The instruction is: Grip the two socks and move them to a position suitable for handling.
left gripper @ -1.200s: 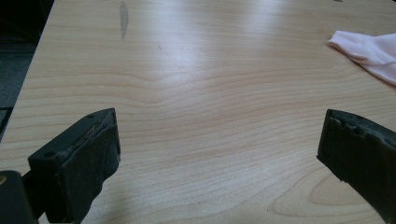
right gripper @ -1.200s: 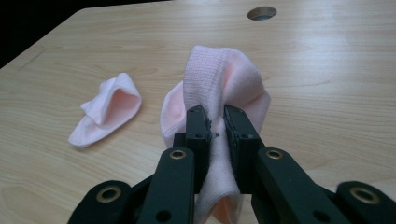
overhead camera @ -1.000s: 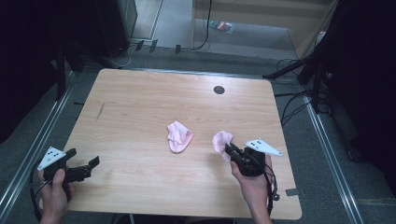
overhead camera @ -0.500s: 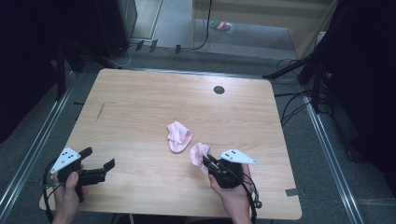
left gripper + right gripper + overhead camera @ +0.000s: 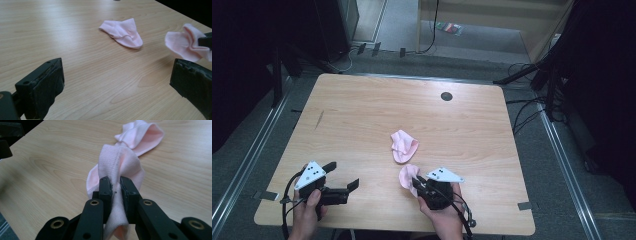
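Right gripper (image 5: 115, 186) has its jaws pinched nearly together on a pink sock (image 5: 117, 165), the fabric bunched between the pads and spilling out above and below them. In the high view that held sock (image 5: 407, 176) sits at lower centre of the frame, just below a second pink sock (image 5: 403, 145) lying flat on the wooden table (image 5: 362, 115); the two look close but apart. Left gripper (image 5: 343, 175), at the lower left, stands wide open with nothing between its jaws, well apart from both socks. Bare wood spreads across the upper half of the table, apart from a dark round spot (image 5: 446, 96) near its far edge.
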